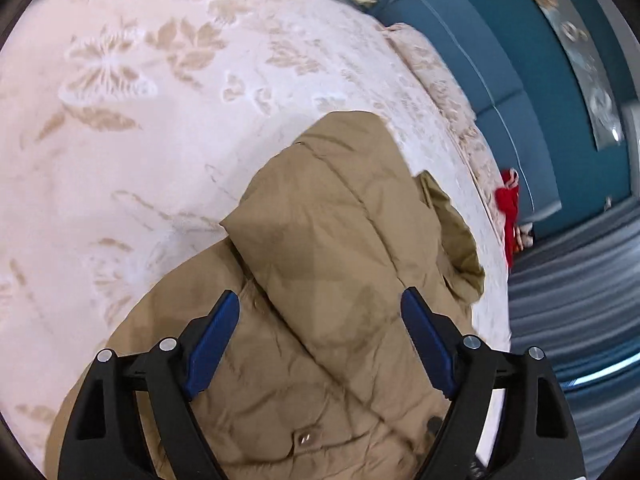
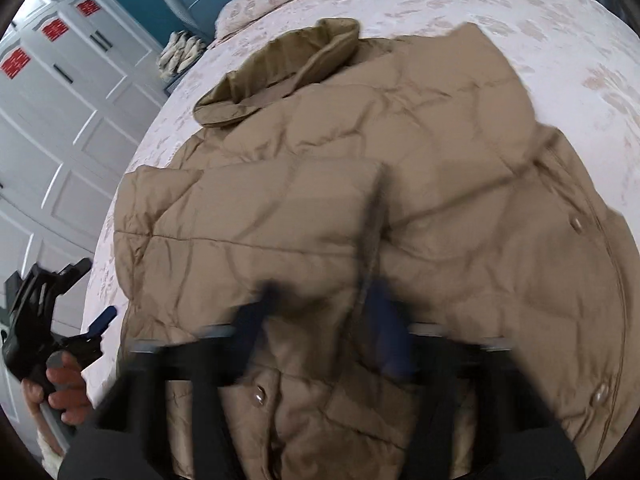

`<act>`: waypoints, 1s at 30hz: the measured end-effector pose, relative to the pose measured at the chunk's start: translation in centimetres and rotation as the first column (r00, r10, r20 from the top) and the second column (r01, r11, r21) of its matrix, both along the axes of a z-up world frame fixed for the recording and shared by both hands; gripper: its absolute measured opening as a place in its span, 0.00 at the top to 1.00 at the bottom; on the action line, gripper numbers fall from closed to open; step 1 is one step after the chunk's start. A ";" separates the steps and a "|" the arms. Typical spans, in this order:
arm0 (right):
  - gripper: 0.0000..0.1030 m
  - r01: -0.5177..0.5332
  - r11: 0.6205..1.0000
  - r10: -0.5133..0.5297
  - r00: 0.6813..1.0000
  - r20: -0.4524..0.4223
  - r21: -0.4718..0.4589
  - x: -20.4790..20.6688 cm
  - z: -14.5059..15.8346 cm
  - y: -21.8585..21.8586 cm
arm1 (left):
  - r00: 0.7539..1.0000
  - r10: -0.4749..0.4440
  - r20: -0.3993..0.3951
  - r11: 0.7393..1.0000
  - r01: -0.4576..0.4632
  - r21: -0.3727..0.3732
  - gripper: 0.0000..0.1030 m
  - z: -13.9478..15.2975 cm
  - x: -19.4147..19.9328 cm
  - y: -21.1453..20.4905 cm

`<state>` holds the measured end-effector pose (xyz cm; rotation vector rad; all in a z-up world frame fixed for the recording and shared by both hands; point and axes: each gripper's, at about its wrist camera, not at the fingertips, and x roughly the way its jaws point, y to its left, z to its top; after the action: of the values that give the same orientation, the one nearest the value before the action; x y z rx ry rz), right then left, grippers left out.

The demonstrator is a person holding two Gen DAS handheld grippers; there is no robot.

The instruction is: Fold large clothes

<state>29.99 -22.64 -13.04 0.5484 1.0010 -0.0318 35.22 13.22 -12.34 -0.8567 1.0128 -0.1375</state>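
**Puffy Coat on the Bed**

On the white bed cover with tan leaves (image 1: pixel 168 152) lay a big tan puffy coat (image 2: pixel 400 184). Its sleeve was folded across its front. The left gripper (image 1: pixel 320 304) hung over it, jaws wide, holding nothing. The right gripper (image 2: pixel 324 300) was blurry over the coat, jaws closed; whether it pinched cloth, I cannot tell.

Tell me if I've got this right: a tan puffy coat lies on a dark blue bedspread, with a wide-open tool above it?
Not quite. The bedspread is pale pink with a leaf pattern, not dark blue, as the left wrist view shows. The tan coat and the wide-open left tool are as you said.
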 end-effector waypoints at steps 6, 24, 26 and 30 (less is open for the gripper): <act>0.98 -0.019 0.992 0.040 0.984 0.171 -0.126 1.2 8.5 -2.4 | 1.000 0.010 0.002 0.999 -0.010 -0.046 0.24 -0.2 1.8 -1.4; 0.98 0.007 0.945 0.003 1.000 0.028 -0.326 2.6 0.6 -6.6 | 0.999 -0.042 -0.016 0.856 0.044 0.516 0.78 -2.0 4.6 -7.2; 0.98 0.004 0.940 0.003 1.000 0.020 -0.340 2.8 -0.4 -6.2 | 0.998 -0.053 -0.024 0.826 0.057 0.560 0.85 -2.7 4.4 -7.6; 0.97 0.006 0.935 -0.001 1.000 0.016 -0.354 2.9 -1.9 -6.0 | 0.998 -0.063 -0.023 0.789 0.064 0.611 0.90 -3.9 3.8 -7.8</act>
<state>32.84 -28.65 -14.90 0.2183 0.9511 -0.2078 39.05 5.43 -16.28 -0.2227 1.0016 0.1367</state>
